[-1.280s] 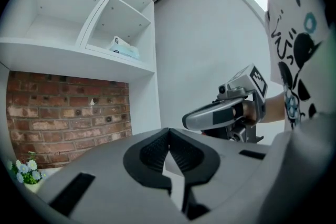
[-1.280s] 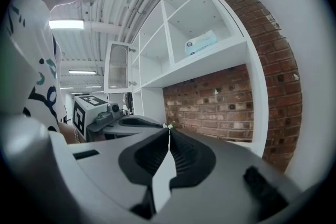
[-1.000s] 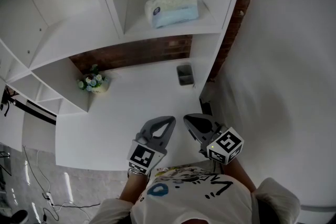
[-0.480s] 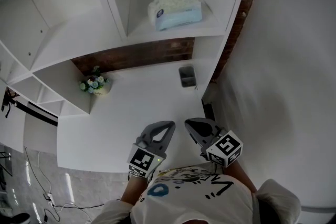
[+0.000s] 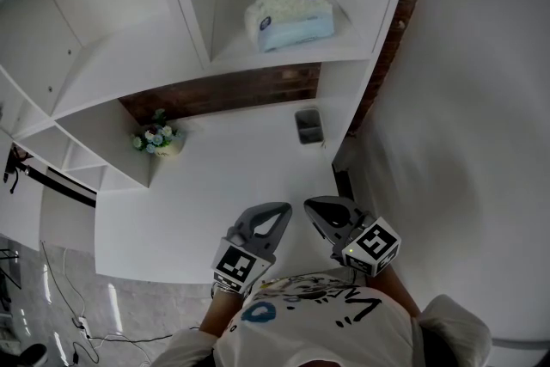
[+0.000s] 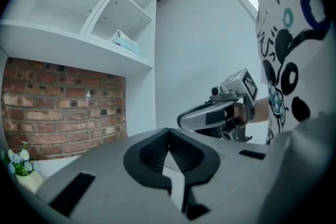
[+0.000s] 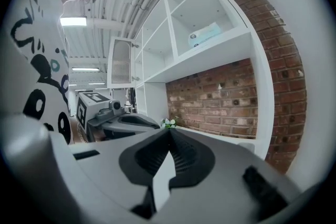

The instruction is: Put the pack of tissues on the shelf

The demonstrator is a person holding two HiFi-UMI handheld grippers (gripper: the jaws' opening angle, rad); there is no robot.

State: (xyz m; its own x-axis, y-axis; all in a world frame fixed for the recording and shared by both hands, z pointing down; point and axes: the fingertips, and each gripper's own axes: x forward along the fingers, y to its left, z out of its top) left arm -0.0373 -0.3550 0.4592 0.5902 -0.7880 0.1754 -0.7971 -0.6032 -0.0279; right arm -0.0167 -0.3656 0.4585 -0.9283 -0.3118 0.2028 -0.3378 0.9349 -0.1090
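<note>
My left gripper (image 5: 277, 212) and right gripper (image 5: 314, 205) hover side by side at my chest, jaws closed, apparently empty.

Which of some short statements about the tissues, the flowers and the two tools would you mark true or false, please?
The pack of tissues lies on the shelf. True.
The left tool grips the tissues. False: it is shut on nothing.
The right tool is shut and empty. True.
The flowers stand beside the tissues. False: they stand on the counter below.
</note>
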